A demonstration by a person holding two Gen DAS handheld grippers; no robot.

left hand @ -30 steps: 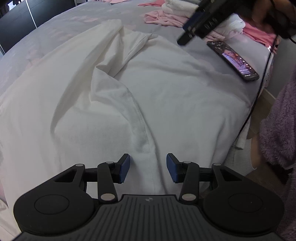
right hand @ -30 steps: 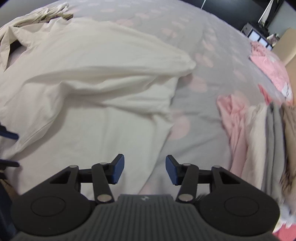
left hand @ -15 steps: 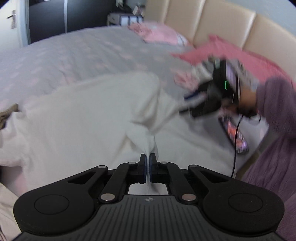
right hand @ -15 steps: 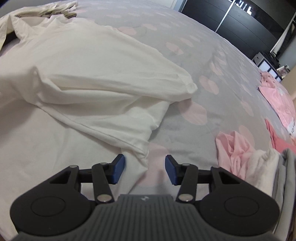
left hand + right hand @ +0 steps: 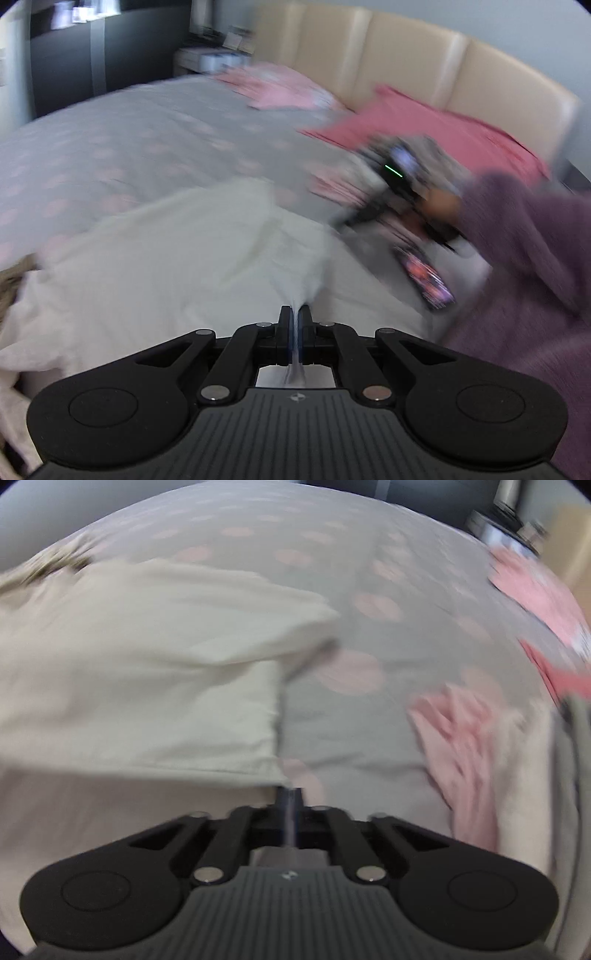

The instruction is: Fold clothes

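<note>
Spreading across most of the view is the bed [image 5: 122, 140], grey cover w/ pale pink dots, beige padded headboard [image 5: 406, 66] at its far end. White garment [image 5: 177, 251] lies over the near part of the bed, reaching to the near edge, one fold pulled up into a ridge. Pink clothes [image 5: 458, 738] sit bunched twd the bed's right side, more pink items by the headboard. Purple fleece sleeve [image 5: 524, 229] comes in from the right edge. Phone [image 5: 424, 277], screen lit, lies near the bed's right edge, just beside the garment. Left gripper [image 5: 295, 325]: jaws fully closed, pinching a gathered peak of the white garment. Right gripper [image 5: 290, 801]: jaws closed on the garment's hem corner; frames blurred.
</note>
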